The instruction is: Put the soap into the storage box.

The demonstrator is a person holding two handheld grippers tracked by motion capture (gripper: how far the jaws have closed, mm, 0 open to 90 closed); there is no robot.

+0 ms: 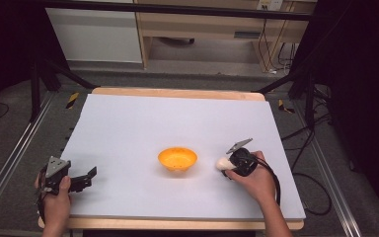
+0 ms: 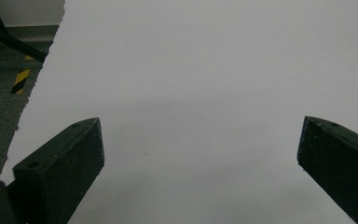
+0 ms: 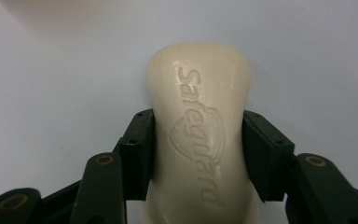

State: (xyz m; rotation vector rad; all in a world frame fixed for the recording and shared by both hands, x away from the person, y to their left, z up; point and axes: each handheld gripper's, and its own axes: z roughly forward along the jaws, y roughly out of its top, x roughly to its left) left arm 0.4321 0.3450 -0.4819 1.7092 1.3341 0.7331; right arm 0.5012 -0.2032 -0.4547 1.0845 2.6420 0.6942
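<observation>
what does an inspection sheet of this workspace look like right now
surface: white sheet over a wooden table, bare apart from the job's things
job's things: cream soap bar stamped safeguard; orange bowl beside it, apart
clutter: nothing seen
grippers: right hand-held gripper shut on the soap bar, pads pressing its sides; left hand-held gripper open, nothing between its jaws
cables: black cable trailing from the right hand-held gripper; more on the floor at right
surroundings: dark frame legs, grey floor, wooden furniture behind
</observation>
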